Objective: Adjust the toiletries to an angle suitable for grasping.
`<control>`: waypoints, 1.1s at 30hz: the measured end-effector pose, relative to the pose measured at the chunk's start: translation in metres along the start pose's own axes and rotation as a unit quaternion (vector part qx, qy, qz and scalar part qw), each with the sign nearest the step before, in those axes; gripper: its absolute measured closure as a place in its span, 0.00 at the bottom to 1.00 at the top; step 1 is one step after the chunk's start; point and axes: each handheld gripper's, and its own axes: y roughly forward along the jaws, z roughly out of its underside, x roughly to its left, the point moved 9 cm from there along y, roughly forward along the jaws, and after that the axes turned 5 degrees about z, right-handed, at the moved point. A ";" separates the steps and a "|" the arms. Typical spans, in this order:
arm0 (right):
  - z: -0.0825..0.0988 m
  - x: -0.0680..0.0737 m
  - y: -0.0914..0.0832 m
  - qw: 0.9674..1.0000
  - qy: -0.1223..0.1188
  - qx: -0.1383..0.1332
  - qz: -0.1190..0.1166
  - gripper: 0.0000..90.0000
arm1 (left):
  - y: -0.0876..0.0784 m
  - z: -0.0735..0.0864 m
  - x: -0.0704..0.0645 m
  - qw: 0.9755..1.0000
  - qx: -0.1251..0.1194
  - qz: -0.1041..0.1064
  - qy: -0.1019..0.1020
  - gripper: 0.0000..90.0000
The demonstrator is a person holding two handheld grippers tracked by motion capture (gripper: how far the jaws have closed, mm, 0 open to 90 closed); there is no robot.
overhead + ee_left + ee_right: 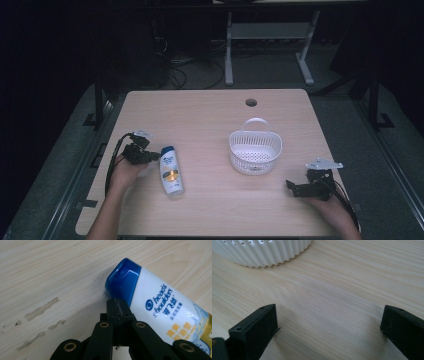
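a: high view first. the shampoo bottle (170, 171) lies flat on the table (210, 120), left of the white basket (255, 150) and well apart from it. the left gripper (151, 156) sits right at the bottle's upper end. what's the step, as you read it?

b: i'd judge the left hand is closing in on the bottle to pick it up, likely for the basket. the right gripper (291, 187) rests near the table's right edge, below and to the right of the basket, nowhere near the bottle.

a: which way does the bottle point there?

b: its long axis runs nearly toward and away from the person, leaning a little: blue cap at the far end, tipped slightly left, base toward the near edge, label up.

a: left gripper view next.

b: here the jaws are pressed together with nothing between them, their joined tip (117, 305) just at the blue cap (122, 283), touching it or almost; i can't tell which. the bottle (160, 312) runs from the cap down to the lower right.

a: so to do it well?

b: shut jaws can only nudge. i'd open them first, then turn the wrist so they straddle the bottle across its width, on the white body below the cap rather than on the rounded cap, which could slip out.

a: and the right gripper view?

b: its two jaws stand wide apart over bare wood, holding nothing, with the basket's ribbed wall (262, 252) ahead at the top left.
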 end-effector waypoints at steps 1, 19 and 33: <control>0.000 0.000 0.000 1.000 0.000 0.000 0.000 0.01 | 0.002 -0.001 -0.002 1.000 0.000 0.001 0.000 1.00; 0.000 0.000 0.000 1.000 0.000 0.000 0.000 0.01 | 0.021 -0.024 -0.028 1.000 -0.001 0.021 0.022 1.00; 0.000 0.000 0.000 1.000 0.000 0.000 0.000 0.01 | 0.032 -0.033 -0.046 0.998 -0.007 0.034 0.047 1.00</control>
